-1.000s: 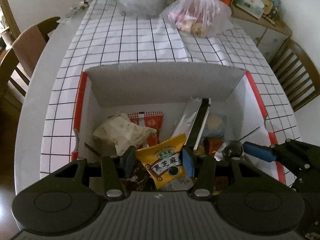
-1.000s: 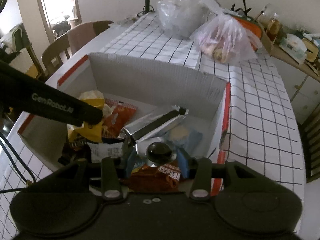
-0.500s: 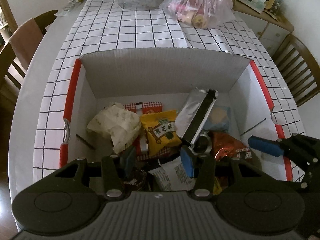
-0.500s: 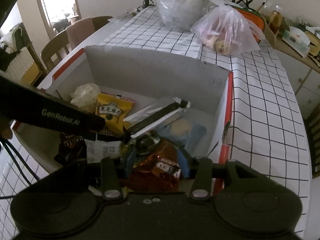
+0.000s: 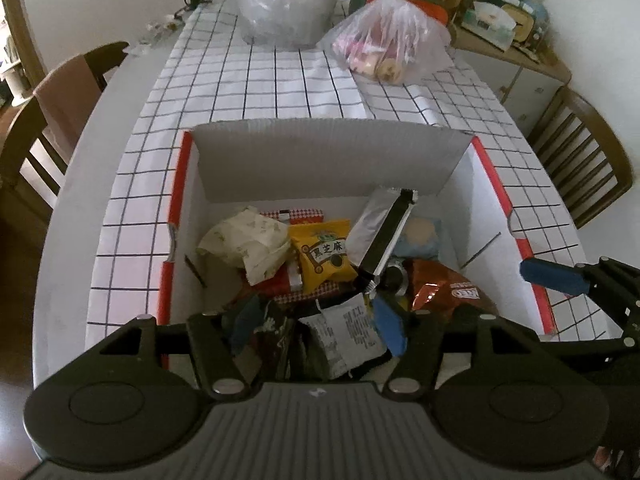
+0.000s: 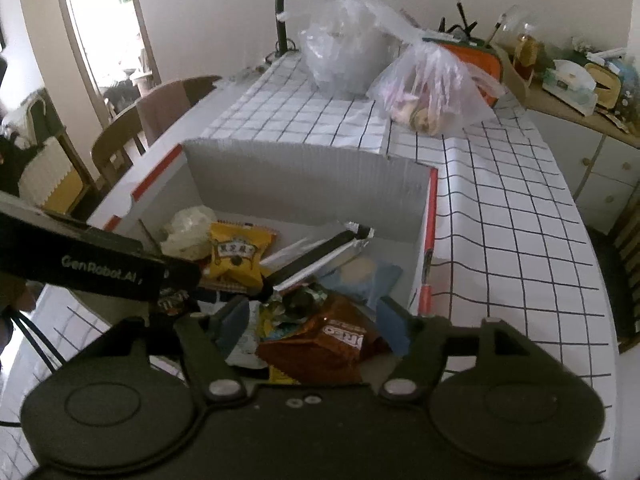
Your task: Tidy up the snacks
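On the tabletop (image 5: 280, 92), covered with a white cloth ruled in black squares, stands an open cardboard box (image 5: 320, 156) with red-edged side walls, and the snacks lie heaped inside it. The yellow packet (image 5: 326, 256) carries Chinese characters reading 黑芝麻 above a round dark emblem; it lies just beside a crumpled cream wrapper (image 5: 248, 244) and a silver pouch (image 5: 384, 232) with a black strip, which leans across the pile. At the near right lies a brown-orange packet (image 6: 332, 344) whose white letters seem to spell OREO — seen upside down from the right wrist. A white packet (image 5: 348, 328) of fine print is too small to read. The left gripper (image 5: 316, 324) hangs over the near pile, its jaws opening with nothing pressed between them; its body shows "GenRobot.AI" in the right view. The right gripper (image 6: 312, 324) has its jaws opening too, the brown-orange packet below them but not gripped. Two plastic bags (image 5: 384, 52) sit at the far end.
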Demonstrator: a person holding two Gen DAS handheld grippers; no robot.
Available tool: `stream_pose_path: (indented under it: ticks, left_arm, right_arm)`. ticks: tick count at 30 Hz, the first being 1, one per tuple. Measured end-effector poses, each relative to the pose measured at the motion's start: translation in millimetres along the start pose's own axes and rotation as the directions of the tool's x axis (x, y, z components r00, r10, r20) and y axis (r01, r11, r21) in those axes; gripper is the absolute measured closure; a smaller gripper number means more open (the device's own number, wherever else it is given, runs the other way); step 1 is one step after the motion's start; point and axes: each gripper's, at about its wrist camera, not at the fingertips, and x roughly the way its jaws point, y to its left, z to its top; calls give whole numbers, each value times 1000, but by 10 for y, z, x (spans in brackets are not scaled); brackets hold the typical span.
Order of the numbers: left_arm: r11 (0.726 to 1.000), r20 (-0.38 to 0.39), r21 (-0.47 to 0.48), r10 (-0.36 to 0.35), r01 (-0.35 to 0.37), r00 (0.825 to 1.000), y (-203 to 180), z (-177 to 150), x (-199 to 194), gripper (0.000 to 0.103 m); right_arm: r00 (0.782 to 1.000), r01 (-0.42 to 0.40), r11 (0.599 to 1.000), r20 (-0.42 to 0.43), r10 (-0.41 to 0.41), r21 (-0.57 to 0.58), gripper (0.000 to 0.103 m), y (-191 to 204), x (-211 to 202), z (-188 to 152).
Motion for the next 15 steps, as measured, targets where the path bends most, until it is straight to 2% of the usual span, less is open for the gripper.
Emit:
stream_pose_path:
  ticks: [1, 6, 11, 15]
  left_arm:
    - [1000, 6, 0, -1, 1, 1000, 2, -12, -38, 39]
    - [1000, 53, 1, -12, 12, 999, 34, -93, -268, 33]
    - [1000, 97, 1, -25, 25, 995, 83, -198, -483, 31]
    - [999, 135, 1, -36, 36, 990, 120, -304, -653, 26]
  right_arm:
    - [1000, -1, 1000, 9, 1, 3, 25, 11, -45, -5]
    - [999, -3, 1000, 54, 2, 18, 18, 68, -251, -27]
    - [995, -7, 999, 100, 4, 35, 17, 120, -475, -55]
    - [990, -15, 999, 141, 7, 51, 7, 141, -651, -103]
